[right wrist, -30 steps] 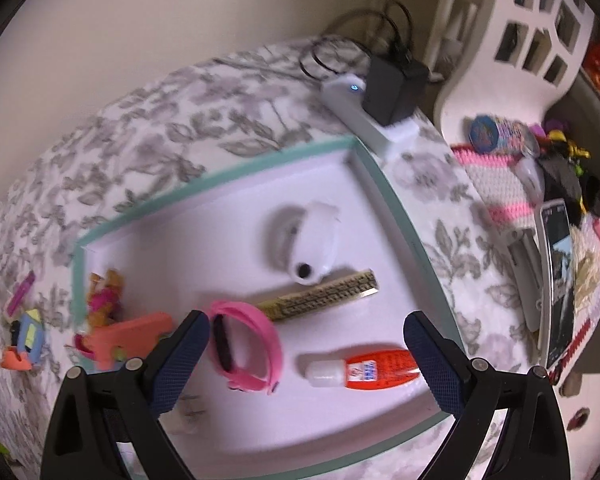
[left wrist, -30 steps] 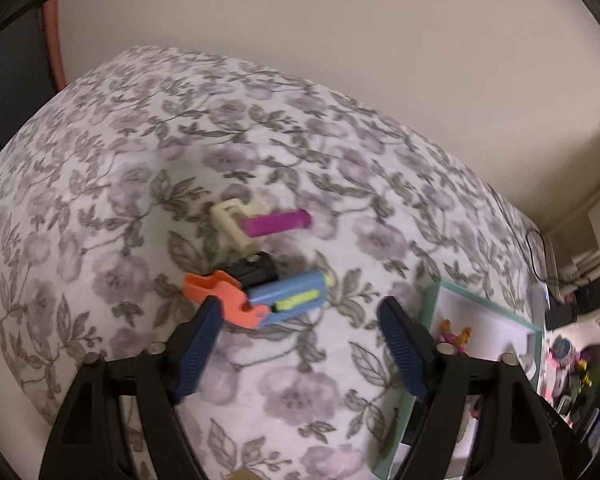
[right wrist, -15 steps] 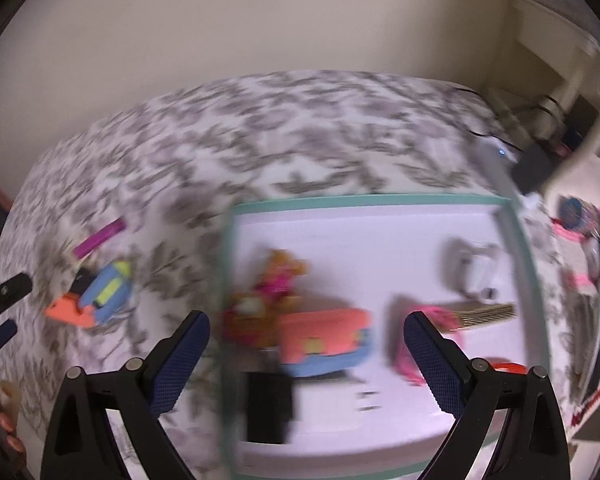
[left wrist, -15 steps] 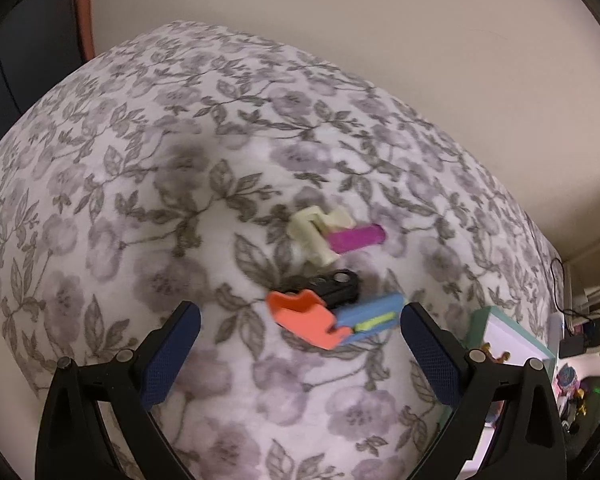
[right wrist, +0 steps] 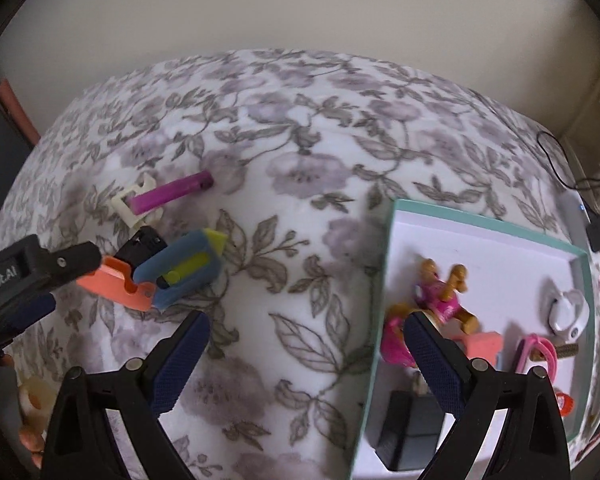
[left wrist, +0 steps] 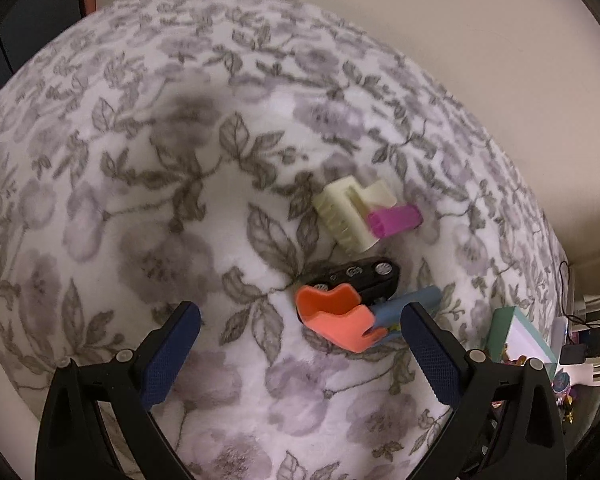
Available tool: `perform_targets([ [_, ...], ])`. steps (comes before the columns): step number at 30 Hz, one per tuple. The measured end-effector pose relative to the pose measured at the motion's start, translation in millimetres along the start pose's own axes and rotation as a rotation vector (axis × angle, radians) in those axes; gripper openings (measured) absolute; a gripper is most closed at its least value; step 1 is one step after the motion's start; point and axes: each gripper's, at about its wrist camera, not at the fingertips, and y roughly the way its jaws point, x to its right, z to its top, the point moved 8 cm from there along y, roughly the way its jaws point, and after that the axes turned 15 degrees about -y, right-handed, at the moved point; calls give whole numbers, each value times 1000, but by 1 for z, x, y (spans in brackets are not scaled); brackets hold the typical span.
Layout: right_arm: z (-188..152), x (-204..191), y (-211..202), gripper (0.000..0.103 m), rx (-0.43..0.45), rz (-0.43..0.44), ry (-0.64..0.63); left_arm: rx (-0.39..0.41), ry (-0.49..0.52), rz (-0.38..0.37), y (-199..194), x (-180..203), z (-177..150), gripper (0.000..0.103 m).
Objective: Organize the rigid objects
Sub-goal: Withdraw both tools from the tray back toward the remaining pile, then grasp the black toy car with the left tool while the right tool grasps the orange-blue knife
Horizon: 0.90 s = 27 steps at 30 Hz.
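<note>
We see a small cluster of rigid pieces lying on the floral surface [left wrist: 148, 208]: an orange clip [left wrist: 336, 318] in front, touching a black part [left wrist: 364, 274] behind it and a blue piece with a yellow insert [right wrist: 188, 270] at its side. Just beyond them a cream bracket [left wrist: 350, 212] lies with a purple tube [left wrist: 394, 220] resting against it. Our left gripper [left wrist: 300, 326] hangs low over the cloth with its blue pads spread wide and nothing between them; the orange clip sits in the gap, close to the right-hand pad, and we cannot tell whether that pad touches the blue piece. In the right wrist view the same gripper reaches in from the left edge, its tip at the orange clip. Our right gripper [right wrist: 306, 334] is likewise released and empty, straddling the teal rim of a white tray [right wrist: 384, 280]. Inside the tray we see a small pink and gold doll figure [right wrist: 446, 288], a white round object [right wrist: 566, 310], a pink band [right wrist: 538, 354], a salmon block [right wrist: 486, 344] and a black box [right wrist: 410, 432].
</note>
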Motion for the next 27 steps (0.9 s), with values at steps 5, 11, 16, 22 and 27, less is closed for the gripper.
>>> perform_targets([
  [5,5,2,14,99,-20,-9,0,-9,-12,12,9,0,1,100],
  [11,11,-12,22,99,-14,39,-40,18,-127,19,6,-21,14,100],
  [16,16,-49,25,99,5,98,-151,53,-241,78,2,-50,24,100],
  [22,21,-82,31,99,13,113,-230,42,-318,99,6,-71,23,100],
  [27,29,-94,37,99,22,118,-226,50,-341,103,4,-77,25,100],
])
